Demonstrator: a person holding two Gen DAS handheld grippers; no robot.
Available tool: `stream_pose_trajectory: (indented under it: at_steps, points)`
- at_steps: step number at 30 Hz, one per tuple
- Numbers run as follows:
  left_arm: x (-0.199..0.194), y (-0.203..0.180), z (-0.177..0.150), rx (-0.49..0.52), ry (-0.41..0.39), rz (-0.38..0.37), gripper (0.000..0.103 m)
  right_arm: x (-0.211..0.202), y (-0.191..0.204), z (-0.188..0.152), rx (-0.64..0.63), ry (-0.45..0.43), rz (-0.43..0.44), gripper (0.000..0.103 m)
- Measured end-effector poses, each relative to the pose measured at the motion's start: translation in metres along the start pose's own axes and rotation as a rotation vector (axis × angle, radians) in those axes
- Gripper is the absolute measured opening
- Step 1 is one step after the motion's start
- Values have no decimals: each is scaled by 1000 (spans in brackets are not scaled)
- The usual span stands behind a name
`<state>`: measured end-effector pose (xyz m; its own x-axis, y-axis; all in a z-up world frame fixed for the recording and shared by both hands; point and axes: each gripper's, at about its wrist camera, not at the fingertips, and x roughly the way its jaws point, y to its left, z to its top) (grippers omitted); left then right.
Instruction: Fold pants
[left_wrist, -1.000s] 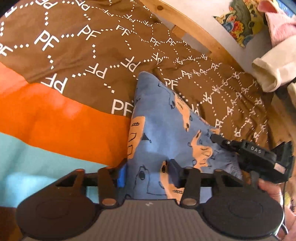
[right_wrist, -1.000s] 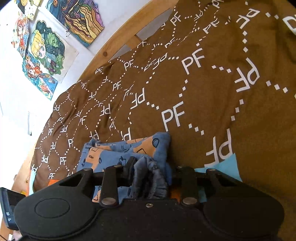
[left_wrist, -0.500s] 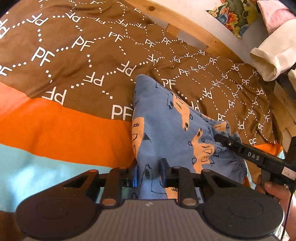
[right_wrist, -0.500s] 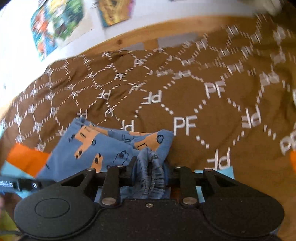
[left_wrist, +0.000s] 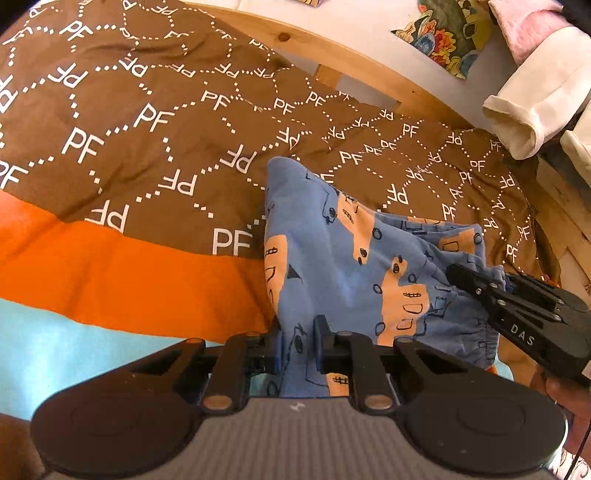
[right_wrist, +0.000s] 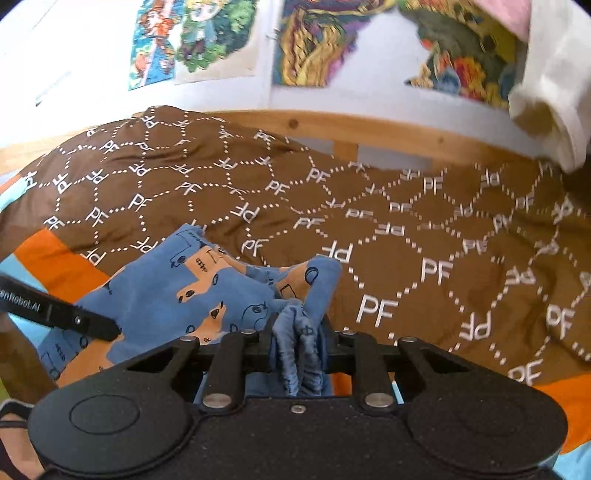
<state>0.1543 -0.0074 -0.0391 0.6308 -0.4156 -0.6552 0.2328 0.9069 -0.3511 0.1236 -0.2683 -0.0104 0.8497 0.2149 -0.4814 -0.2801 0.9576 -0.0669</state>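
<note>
Blue patterned pants (left_wrist: 332, 266) lay bunched on a brown, orange-banded duvet (left_wrist: 147, 147) on a wooden bed. The left gripper (left_wrist: 298, 341) was closing on one fabric edge, the right gripper (right_wrist: 298, 334) closing on the gathered elastic waistband. The cloth looked light, soft and floppy, best held at waistband corners.

brown "pf"-print duvet (left_wrist: 147, 122) with orange band – wooden bed rail (right_wrist: 369, 127), wall pictures (right_wrist: 195, 40) behind
</note>
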Motion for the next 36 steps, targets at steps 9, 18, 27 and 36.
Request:
stream_pose_trajectory:
  at_steps: [9,18,27,36]
  points:
    - [-19,-22,-6,79,-58,13,17,-29,15,1,-147,-51,-38,21]
    - [-28,-38,-6,101,-105,8,17,-47,15,1,-196,-92,-57,20]
    - [-9,-51,43,70,-129,27,17,-22,-8,37,-258,-157,-46,20]
    - [47,-47,96,75,-168,65,17,52,-55,85,-197,-156,-20,20]
